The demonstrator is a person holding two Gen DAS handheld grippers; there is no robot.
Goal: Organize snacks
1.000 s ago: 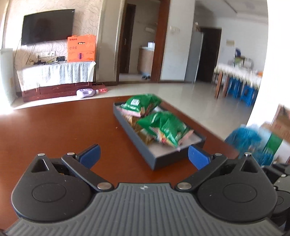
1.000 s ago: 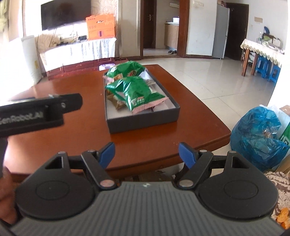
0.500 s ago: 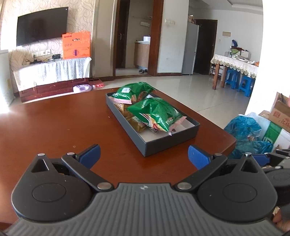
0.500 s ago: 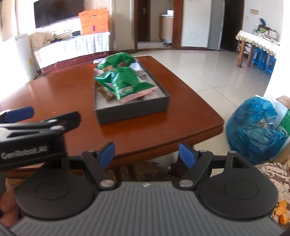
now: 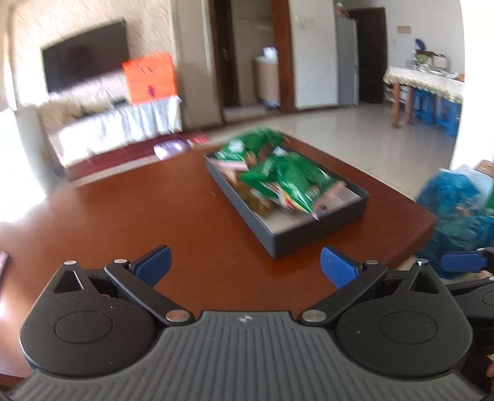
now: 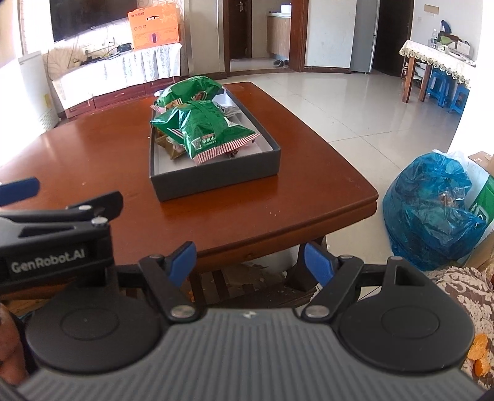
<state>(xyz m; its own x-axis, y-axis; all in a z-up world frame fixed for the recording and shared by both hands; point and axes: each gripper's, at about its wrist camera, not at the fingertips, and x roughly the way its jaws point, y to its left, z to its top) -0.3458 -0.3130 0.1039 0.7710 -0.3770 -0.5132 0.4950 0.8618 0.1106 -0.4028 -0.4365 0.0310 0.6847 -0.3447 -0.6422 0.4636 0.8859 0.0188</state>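
A dark grey box [image 6: 222, 179] [image 5: 311, 234] sits on the brown wooden table [image 6: 92, 154] [image 5: 139, 216]. Green snack bags [image 6: 207, 126] [image 5: 287, 182] and smaller brown packets [image 6: 168, 145] lie piled inside it. My left gripper [image 5: 245, 266] hovers over the table's near part, open, nothing between its blue pads. My right gripper [image 6: 251, 262] hangs short of the table's front edge, open and empty. The left gripper's body [image 6: 58, 234] shows at the left of the right wrist view.
A blue plastic bag [image 6: 432, 212] sits on the floor right of the table, beside cardboard boxes. A TV stand with an orange box [image 6: 154, 24] lines the far wall. A dining table with blue stools [image 6: 444, 89] stands far right. Tiled floor lies beyond.
The left gripper has swung left and rolled, so the box has slid right in its now blurred view. The right view has drawn back slightly from the table. Both jaws keep their width.
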